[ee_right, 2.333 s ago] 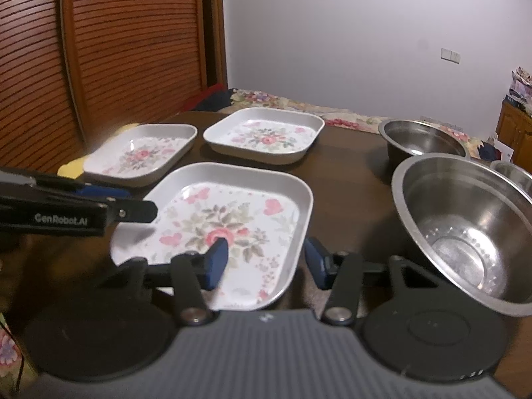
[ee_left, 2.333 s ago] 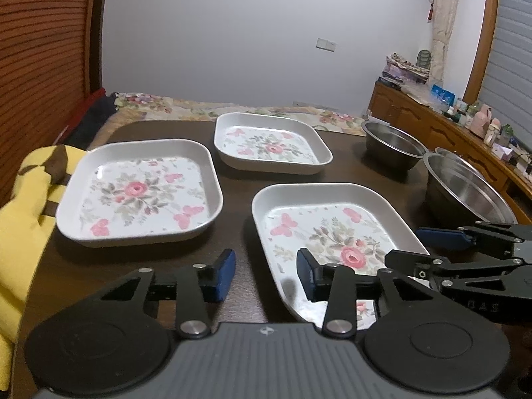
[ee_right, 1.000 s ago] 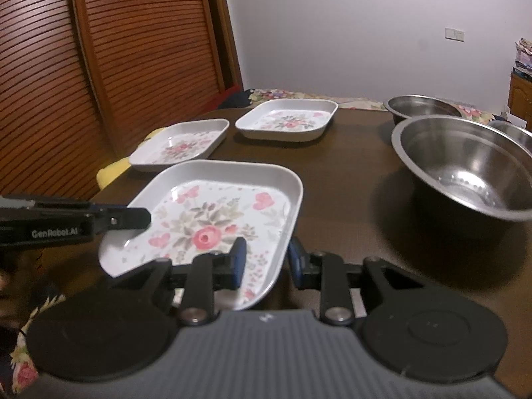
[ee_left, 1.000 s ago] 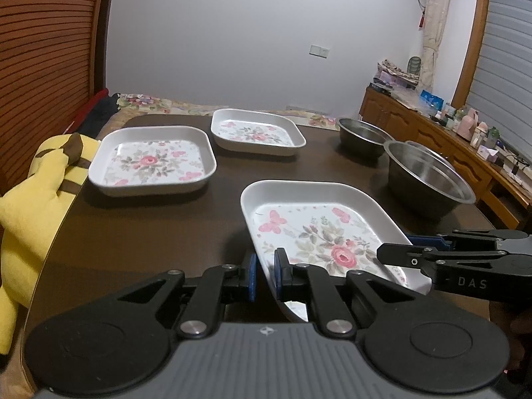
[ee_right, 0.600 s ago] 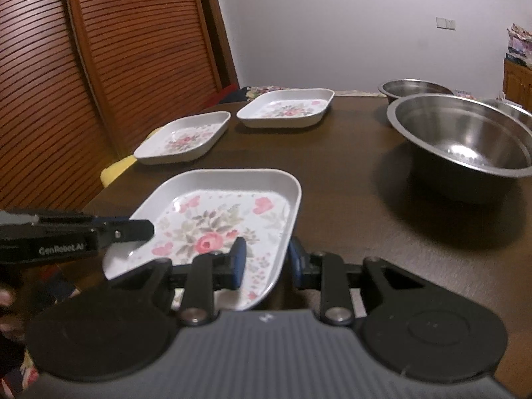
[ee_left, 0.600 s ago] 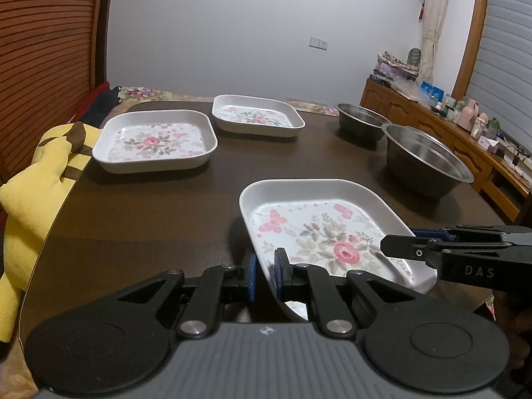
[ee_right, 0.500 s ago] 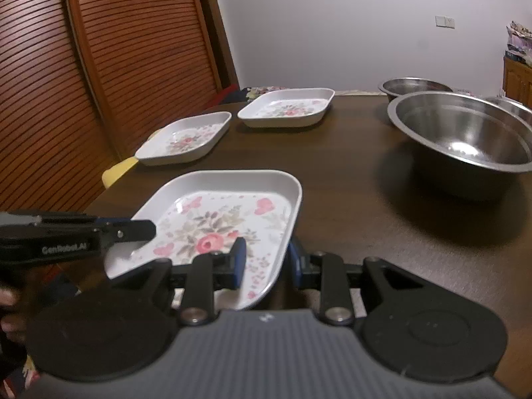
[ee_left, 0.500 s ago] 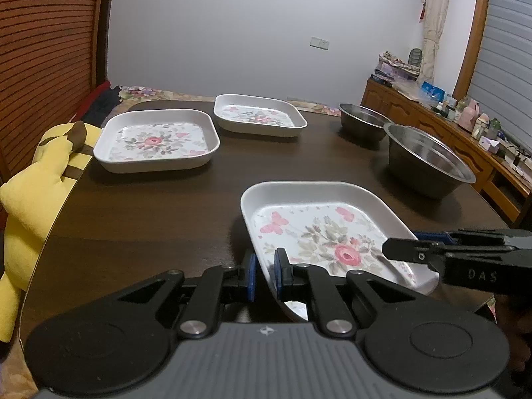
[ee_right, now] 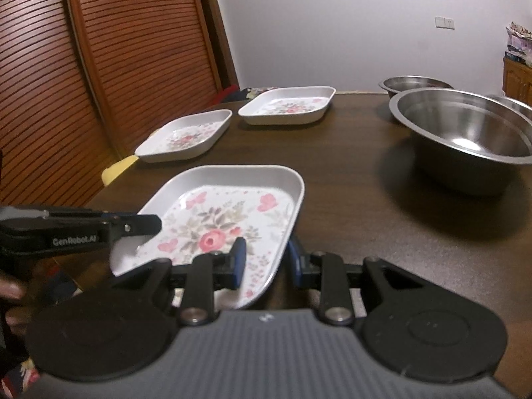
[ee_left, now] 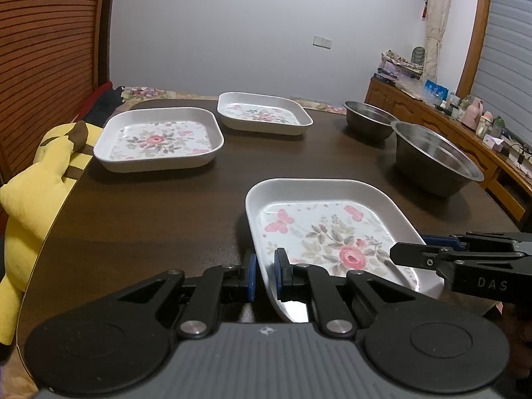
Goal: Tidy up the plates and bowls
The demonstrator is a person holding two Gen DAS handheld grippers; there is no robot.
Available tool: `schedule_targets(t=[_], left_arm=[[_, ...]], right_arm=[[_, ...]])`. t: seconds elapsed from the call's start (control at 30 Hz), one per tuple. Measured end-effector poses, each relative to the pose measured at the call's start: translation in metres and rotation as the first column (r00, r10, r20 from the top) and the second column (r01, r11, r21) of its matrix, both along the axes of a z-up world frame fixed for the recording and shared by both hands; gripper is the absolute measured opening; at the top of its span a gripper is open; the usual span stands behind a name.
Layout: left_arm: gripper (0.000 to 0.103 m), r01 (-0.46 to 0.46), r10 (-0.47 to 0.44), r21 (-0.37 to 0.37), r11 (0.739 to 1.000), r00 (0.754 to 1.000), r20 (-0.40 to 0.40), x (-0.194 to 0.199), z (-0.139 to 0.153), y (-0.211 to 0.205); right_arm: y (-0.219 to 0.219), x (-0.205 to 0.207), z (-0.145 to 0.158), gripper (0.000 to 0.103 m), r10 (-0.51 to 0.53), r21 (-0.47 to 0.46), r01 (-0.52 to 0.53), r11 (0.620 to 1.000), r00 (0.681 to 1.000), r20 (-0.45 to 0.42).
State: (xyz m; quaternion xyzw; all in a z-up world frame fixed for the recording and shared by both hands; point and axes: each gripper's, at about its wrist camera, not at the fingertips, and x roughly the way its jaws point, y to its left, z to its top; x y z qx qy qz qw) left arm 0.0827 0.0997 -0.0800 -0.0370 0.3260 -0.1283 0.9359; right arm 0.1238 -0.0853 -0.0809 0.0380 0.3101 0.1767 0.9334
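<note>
A: What's at far left?

B: I see a yellow plush (ee_left: 30, 179) at the counter (ee_left: 159, 206) edge, then two floral plates: the left plate (ee_left: 158, 138) and the far plate (ee_left: 264, 116) beside it.

A: Your tools?

B: My left tool (ee_left: 264, 274) is pinching the near plate (ee_left: 329, 232) by its left rim. My right tool (ee_right: 266, 261) straddles the same plate's right rim; whether its pads touch, I can't tell.

A: Right side?

B: A big steel bowl (ee_left: 435, 163), with a smaller steel bowl (ee_left: 369, 119) behind it.
</note>
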Motion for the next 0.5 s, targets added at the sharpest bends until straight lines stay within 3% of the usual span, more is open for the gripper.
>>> schedule_targets(t=[0.5], left_arm=[[0.012,-0.039,0.04,-0.017,0.999,0.997,0.062,-0.002,0.028,0.013]], right_arm=[[-0.019,-0.003,0.028,0.031,-0.042,0.026,0.041,0.999,0.997,0.064]])
